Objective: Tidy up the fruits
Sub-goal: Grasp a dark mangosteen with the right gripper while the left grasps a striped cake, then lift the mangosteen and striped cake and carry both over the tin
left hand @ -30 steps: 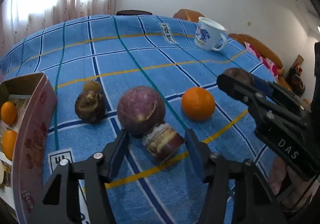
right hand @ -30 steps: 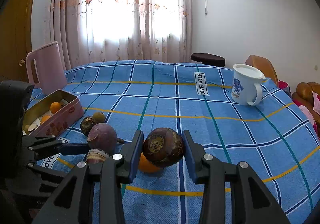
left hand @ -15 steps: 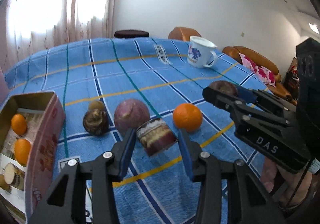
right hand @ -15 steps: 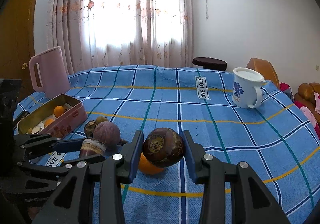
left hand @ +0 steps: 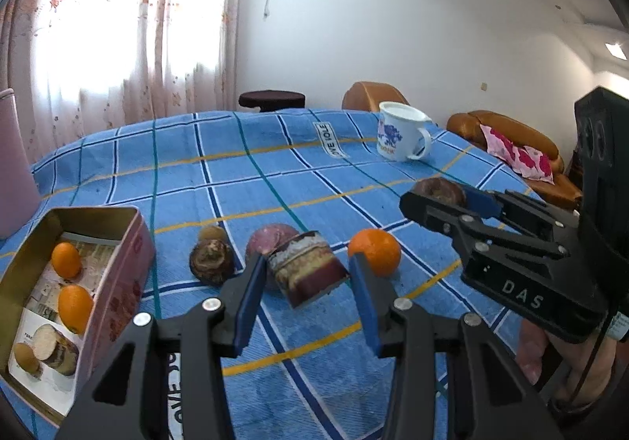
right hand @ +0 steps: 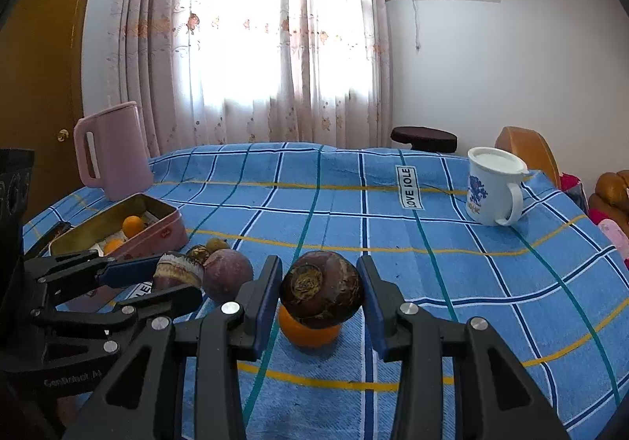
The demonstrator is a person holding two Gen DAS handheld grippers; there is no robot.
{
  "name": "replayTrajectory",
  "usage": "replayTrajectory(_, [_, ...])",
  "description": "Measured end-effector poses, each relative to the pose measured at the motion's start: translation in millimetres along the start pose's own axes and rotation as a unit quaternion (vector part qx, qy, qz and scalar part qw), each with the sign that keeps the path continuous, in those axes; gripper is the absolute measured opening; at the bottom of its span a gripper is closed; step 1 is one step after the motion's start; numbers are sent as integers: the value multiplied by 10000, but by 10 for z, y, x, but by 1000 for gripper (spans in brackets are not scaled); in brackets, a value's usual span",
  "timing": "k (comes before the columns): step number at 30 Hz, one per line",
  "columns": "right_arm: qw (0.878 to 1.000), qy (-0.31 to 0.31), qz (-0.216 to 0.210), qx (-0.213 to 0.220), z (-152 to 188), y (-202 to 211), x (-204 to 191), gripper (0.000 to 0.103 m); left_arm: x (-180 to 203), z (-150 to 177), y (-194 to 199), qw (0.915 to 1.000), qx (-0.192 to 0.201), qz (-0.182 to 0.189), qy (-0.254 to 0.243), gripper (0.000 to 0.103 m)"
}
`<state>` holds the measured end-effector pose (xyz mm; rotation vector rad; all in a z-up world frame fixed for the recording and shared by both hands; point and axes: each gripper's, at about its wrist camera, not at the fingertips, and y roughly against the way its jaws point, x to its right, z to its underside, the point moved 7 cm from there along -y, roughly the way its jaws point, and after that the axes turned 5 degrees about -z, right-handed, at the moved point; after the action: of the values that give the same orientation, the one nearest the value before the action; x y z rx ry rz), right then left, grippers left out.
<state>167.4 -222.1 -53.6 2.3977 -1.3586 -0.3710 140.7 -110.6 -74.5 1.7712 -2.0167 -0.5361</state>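
We have the left gripper [left hand: 306,278] clamped on a cut brown chunk [left hand: 307,270], cream-rimmed at its sliced face, and it hangs clear of the blue checked cloth [left hand: 255,180] with its long axis tipped, cut end up and away from us. Our right gripper [right hand: 320,296] is closed on a round dark root [right hand: 321,294], stem scar facing the camera, and directly below it an orange [right hand: 310,332] sits on the cloth.

Everything here turns on the pink tin [left hand: 118,271]. From the tin, the chunk we carry lies off its open long side, with a small knobbly bulb [left hand: 211,262] and a purple round one [left hand: 271,243] between tin and chunk. Inside the tin we see two oranges [left hand: 66,259] and a sliced piece [left hand: 51,345] already resting.

So which hand is nearer the tin? The left one, clearly; in the right wrist view the left gripper [right hand: 173,275] sits just beside the tin's near wall [right hand: 157,239], while our right one is further out, beyond the purple one. We judge the left load should swing across to the tin and drop in first, its length laid along the tin's length, and the right load should follow
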Motion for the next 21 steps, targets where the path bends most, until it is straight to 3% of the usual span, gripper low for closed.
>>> replayTrajectory(21, [9991,169,-170,352,-32,125,-85,41,1,-55,228,9976,633,-262,-87,45])
